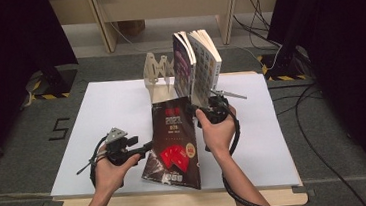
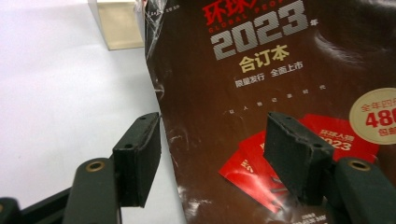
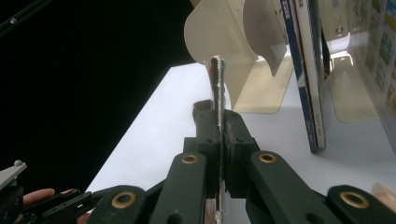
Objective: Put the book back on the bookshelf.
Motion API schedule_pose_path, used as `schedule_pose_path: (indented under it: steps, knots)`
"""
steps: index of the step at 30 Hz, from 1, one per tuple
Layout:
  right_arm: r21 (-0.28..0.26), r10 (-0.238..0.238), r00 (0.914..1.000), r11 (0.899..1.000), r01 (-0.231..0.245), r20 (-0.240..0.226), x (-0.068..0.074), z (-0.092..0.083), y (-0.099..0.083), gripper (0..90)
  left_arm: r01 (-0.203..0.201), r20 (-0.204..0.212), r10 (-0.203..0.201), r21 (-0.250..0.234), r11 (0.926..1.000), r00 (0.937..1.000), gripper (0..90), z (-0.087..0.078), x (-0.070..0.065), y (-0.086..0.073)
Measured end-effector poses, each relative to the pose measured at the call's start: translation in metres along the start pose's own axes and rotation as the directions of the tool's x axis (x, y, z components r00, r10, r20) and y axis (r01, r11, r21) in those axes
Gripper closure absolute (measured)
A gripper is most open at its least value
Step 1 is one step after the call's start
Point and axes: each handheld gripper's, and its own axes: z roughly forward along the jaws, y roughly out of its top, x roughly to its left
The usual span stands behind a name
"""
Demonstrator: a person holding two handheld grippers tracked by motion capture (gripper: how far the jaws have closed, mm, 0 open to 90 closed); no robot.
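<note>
**Left gripper view: jaws apart over a limp magazine**

Left gripper (image 2: 212, 161) has its jaws apart, straddling the dark magazine's (image 2: 261, 93) curled edge on the tabletop (image 2: 60, 93). Thin, floppy, glossy: it probably slips, so best gripped near the spine. Right gripper (image 3: 218, 116) is clamped on a thin cover edge (image 3: 217, 74) beside the book stand (image 3: 219, 32).

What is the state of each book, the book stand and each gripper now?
Dark magazine: partly lifted, top edge raised.
Standing books: upright in the stand.
Book stand: upright on the table.
Left gripper: open, jaws astride the magazine's edge.
Right gripper: shut on the magazine's edge.
</note>
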Motion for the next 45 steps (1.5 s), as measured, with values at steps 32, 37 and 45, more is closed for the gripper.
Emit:
schedule_pose_path:
  steps: [32, 37, 45]
  knots:
    - [-0.103, -0.054, 0.9979, 0.993, 0.057, 0.037, 0.015, 0.011, 0.024, 87.5, -0.041, 0.034, 0.043, -0.034, 0.9985, 0.9985, 34.8, 0.020, -0.011, 0.041]
    - [-0.111, -0.056, 0.9977, 0.992, 0.060, 0.039, 0.017, 0.014, 0.028, 87.5, -0.050, 0.047, 0.052, -0.042, 0.9979, 0.9976, 34.3, 0.023, -0.016, 0.050]
    - [-0.133, -0.071, 0.9963, 0.988, 0.077, 0.048, 0.021, 0.016, 0.035, 87.5, -0.049, 0.064, 0.052, -0.051, 0.9975, 0.9966, 34.5, 0.027, -0.020, 0.060]
